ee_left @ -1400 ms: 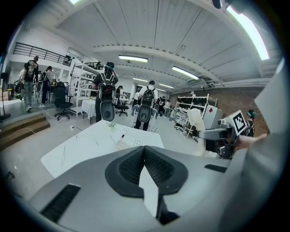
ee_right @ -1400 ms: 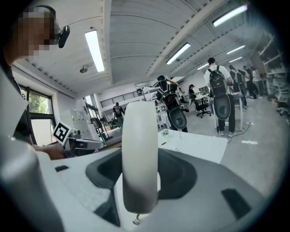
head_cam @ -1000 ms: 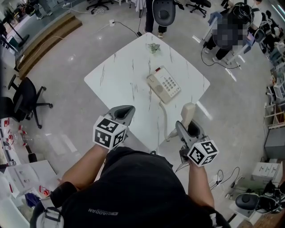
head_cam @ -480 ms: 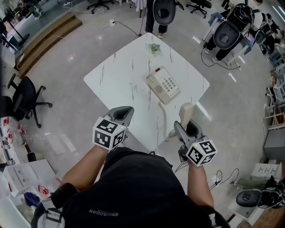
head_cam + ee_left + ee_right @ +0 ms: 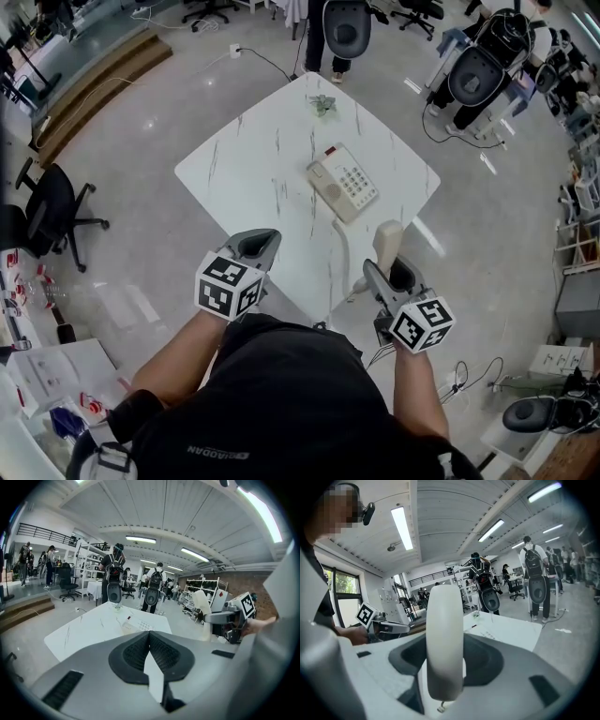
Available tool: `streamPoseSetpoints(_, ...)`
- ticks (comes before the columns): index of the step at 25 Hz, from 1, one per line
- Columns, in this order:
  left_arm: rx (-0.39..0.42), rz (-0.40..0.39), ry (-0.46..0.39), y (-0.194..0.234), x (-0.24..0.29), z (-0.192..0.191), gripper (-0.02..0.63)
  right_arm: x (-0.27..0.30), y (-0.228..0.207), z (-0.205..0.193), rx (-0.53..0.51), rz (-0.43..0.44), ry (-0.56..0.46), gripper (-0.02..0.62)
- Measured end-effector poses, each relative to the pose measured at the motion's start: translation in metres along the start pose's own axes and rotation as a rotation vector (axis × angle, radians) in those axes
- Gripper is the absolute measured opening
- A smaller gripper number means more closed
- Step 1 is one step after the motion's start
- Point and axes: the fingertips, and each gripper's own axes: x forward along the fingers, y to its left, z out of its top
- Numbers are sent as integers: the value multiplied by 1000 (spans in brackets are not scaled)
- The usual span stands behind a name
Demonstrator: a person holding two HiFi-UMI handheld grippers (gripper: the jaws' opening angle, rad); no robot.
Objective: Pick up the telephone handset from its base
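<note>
The cream telephone base (image 5: 344,182) with its keypad lies on the white marble table (image 5: 244,159). The cream handset (image 5: 386,244) is off the base, held upright beyond the table's near right edge with my right gripper (image 5: 388,274) shut on it. Its cord (image 5: 345,246) runs from the base to the handset's lower end. The handset (image 5: 444,639) fills the middle of the right gripper view, clamped between the jaws. My left gripper (image 5: 255,246) hovers over the table's near edge with its jaws closed on nothing (image 5: 149,641). The base (image 5: 136,626) shows far off in the left gripper view.
A small green plant (image 5: 323,103) stands near the table's far corner. Office chairs (image 5: 52,211) and round-backed seats (image 5: 345,26) stand on the grey floor around the table. People stand beyond the table (image 5: 112,573). Boxes and clutter lie at the lower left (image 5: 37,375).
The right gripper with the handset has crept slightly left and up in the head view. The left gripper stays about where it was.
</note>
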Motion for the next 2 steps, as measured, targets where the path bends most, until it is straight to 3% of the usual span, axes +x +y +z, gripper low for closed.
streamPoseSetpoints(2,-2,0,5,0,1,-3,2,0,0,-1,4,0,3,215)
